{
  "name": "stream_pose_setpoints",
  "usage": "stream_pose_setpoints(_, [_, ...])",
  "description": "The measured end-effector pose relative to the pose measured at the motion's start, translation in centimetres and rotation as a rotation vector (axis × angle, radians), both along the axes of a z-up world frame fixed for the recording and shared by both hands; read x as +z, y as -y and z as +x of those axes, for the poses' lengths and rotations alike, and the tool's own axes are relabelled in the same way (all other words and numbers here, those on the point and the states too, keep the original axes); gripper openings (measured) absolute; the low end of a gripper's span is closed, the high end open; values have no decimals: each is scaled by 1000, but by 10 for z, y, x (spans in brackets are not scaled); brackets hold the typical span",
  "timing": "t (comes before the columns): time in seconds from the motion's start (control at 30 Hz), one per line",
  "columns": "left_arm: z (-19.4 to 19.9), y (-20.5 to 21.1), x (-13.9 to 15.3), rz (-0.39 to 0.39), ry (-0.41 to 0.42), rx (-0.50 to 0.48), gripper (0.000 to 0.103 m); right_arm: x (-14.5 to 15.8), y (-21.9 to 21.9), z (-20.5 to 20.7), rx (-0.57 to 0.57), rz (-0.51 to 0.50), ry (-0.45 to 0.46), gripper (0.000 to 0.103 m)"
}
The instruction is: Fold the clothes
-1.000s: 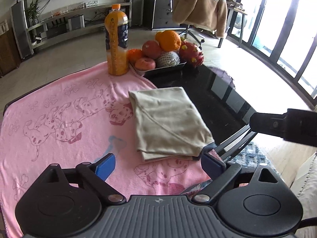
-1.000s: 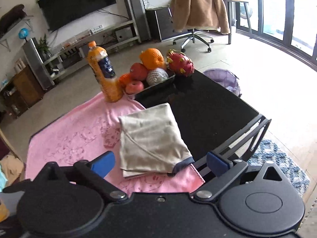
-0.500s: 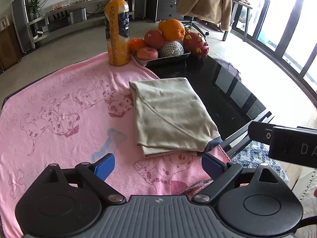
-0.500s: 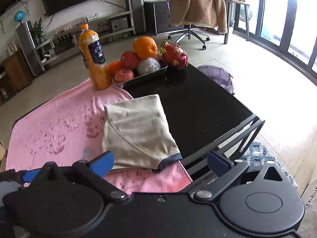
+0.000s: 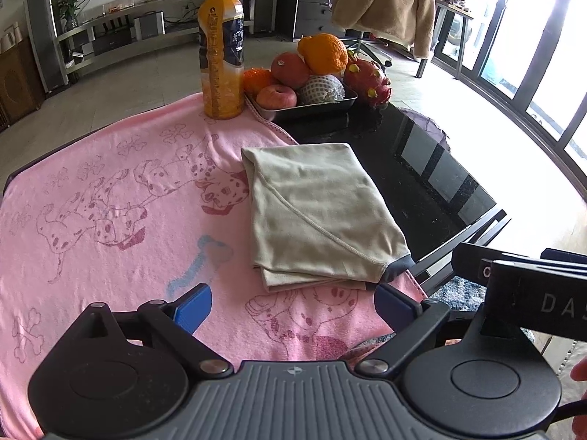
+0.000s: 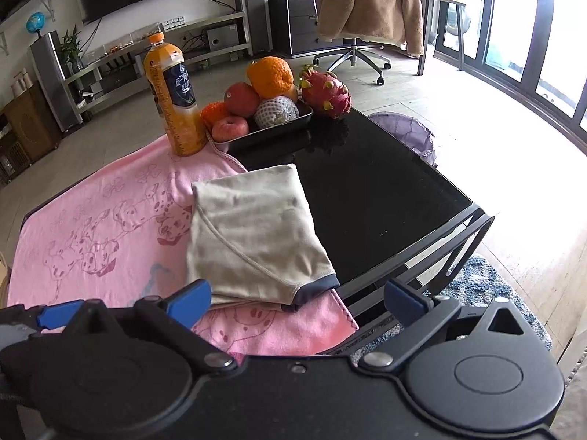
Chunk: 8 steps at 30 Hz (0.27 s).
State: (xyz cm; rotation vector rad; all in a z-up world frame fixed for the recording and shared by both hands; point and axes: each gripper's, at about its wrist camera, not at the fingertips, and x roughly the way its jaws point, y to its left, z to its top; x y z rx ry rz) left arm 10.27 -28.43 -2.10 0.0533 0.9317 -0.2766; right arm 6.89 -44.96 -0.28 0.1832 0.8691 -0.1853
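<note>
Both grippers have drawn back toward the near edge of the table since a second ago, and the folded garment has stayed where it lay. That beige garment (image 5: 319, 216) (image 6: 253, 234) rests folded into a rough rectangle, straddling the right edge of the pink dog-print towel (image 5: 110, 198) (image 6: 102, 227) and the bare black glass of the table (image 5: 433, 183) (image 6: 374, 198). Its dark grey cuff (image 5: 398, 266) (image 6: 315, 289) points toward the near right corner, at the table's near edge.

Neither gripper touches the cloth. The left gripper (image 5: 293, 304) hangs over the near part of the towel, jaws spread wide with nothing between the blue pads (image 5: 194, 306); the garment's near edge lies just beyond them. The right gripper (image 6: 297, 300) hovers over the near right corner of the table, jaws likewise released and empty, its left pad (image 6: 189, 302) over the garment's near left corner and its right pad out past the table's edge, above the patterned rug (image 6: 484, 293). In the left wrist view the dark body of the right gripper (image 5: 528, 289) shows at the right.

At the far side an orange juice bottle (image 5: 221, 51) (image 6: 173, 99) stands upright on the towel, just left of a dark tray of fruit (image 5: 312, 108) (image 6: 264, 135); a dragon fruit (image 5: 367, 79) (image 6: 326, 91) sits at the tray's right end. Beyond the table a tan fleece jacket (image 5: 385, 3) (image 6: 367, 3) hangs over an office chair.
</note>
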Motion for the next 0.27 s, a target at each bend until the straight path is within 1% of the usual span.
stream_pose_setpoints(0.27, [-5, 2, 2, -1, 52, -13, 99, 0, 2, 0, -1, 2, 4, 101])
